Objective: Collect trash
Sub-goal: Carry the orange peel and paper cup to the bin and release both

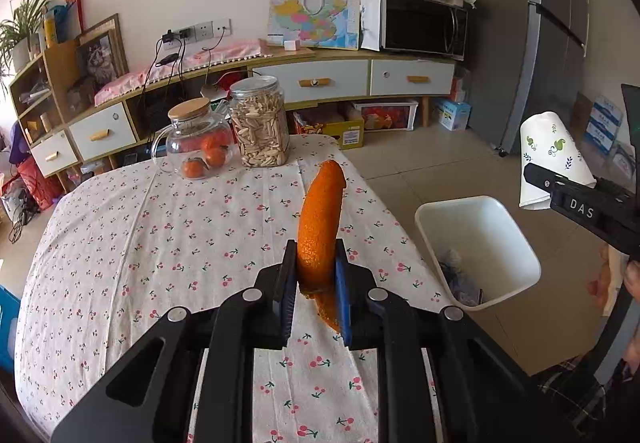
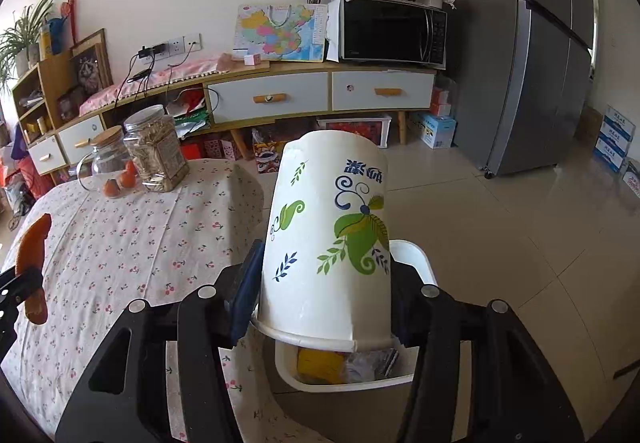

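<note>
My left gripper (image 1: 316, 263) is shut on a long strip of orange peel (image 1: 320, 227) and holds it upright above the cherry-print tablecloth (image 1: 160, 243); the peel also shows in the right wrist view (image 2: 34, 247). My right gripper (image 2: 324, 275) is shut on an upside-down white paper cup (image 2: 328, 235) with green leaf print. It holds the cup above the white trash bin (image 2: 416, 255) on the floor beside the table. The cup (image 1: 550, 159) and the bin (image 1: 476, 243) also show at the right of the left wrist view. The bin holds some trash.
A glass teapot (image 1: 196, 143) with oranges and a jar of seeds (image 1: 260, 123) stand at the table's far edge. Behind are a low cabinet (image 1: 320, 79) with a microwave (image 1: 420, 27) and a grey fridge (image 1: 560, 23). Boxes lie on the tiled floor.
</note>
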`<move>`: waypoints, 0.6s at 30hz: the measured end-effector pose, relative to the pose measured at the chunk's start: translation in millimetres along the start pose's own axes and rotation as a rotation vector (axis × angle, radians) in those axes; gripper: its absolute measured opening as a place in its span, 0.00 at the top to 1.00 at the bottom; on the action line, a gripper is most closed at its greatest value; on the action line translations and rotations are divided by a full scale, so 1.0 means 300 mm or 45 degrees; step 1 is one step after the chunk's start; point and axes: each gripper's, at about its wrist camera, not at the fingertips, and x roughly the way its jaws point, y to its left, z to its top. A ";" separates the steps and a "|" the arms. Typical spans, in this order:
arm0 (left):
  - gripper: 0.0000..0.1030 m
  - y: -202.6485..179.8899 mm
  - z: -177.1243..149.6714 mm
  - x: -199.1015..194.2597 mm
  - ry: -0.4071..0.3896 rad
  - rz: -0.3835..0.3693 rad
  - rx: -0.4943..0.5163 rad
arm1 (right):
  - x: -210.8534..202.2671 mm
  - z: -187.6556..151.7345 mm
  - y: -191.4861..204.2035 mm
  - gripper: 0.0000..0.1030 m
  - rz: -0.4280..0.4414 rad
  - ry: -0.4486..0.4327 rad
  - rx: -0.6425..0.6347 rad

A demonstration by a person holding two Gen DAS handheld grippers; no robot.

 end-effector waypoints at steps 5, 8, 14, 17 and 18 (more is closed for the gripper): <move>0.83 -0.092 0.022 0.032 0.009 -0.053 0.053 | 0.049 -0.008 -0.101 0.51 -0.118 0.014 0.043; 0.83 -0.139 0.042 0.055 0.010 -0.090 0.073 | 0.087 -0.016 -0.150 0.49 -0.132 0.051 0.081; 0.83 -0.255 0.097 0.112 0.010 -0.174 0.115 | 0.104 -0.040 -0.231 0.34 -0.207 0.094 0.163; 0.83 -0.325 0.118 0.133 0.002 -0.217 0.149 | 0.083 -0.061 -0.291 0.30 -0.247 0.089 0.238; 0.83 -0.348 0.125 0.141 0.000 -0.232 0.159 | 0.076 -0.067 -0.312 0.29 -0.259 0.086 0.262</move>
